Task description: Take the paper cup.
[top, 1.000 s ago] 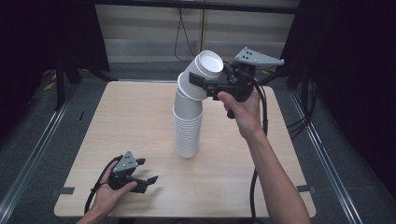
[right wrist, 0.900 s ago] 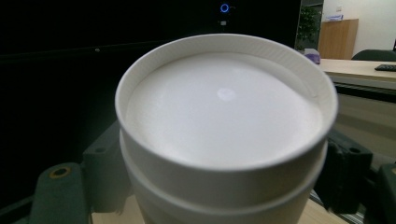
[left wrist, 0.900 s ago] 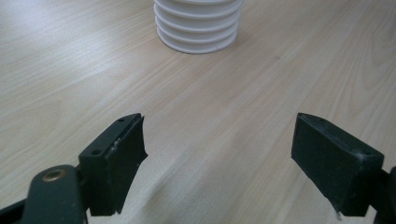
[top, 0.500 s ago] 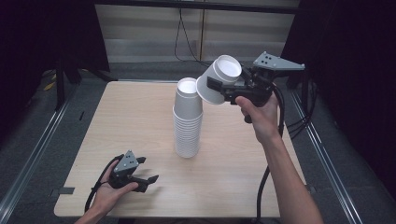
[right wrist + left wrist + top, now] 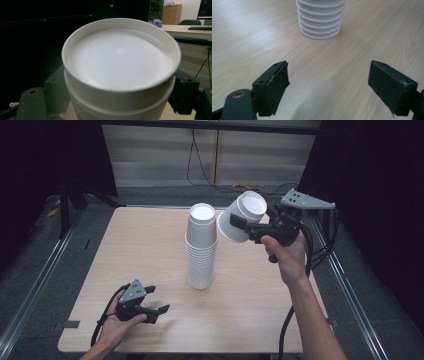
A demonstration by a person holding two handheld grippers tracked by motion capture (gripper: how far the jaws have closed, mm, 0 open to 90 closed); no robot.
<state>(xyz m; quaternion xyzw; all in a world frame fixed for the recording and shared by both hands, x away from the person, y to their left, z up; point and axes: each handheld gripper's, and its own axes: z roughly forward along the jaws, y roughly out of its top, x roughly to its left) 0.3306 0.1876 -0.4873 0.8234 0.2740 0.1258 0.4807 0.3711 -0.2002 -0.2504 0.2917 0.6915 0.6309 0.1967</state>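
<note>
A tall stack of upturned white paper cups [image 5: 201, 251] stands mid-table; its ribbed base [image 5: 320, 22] shows ahead in the left gripper view. My right gripper [image 5: 242, 226] is shut on a white cup [image 5: 241, 217], held tilted in the air just right of the stack's top and apart from it. In the right gripper view that cup [image 5: 120, 65] turns its recessed bottom to the camera, with the right gripper [image 5: 119, 101] clamped on its sides. My left gripper [image 5: 157, 300] rests low at the table's front left, open, with bare wood between its jaws [image 5: 328, 82].
The wooden table [image 5: 140, 240] has bare surface all around the stack. Metal rails [image 5: 35, 285] run along the floor on both sides. A cable [image 5: 295, 320] trails from the right gripper past the table's right edge.
The right gripper has pulled the cup off the top of the stack and carried it to the right, clear of it. The left gripper has stayed put.
</note>
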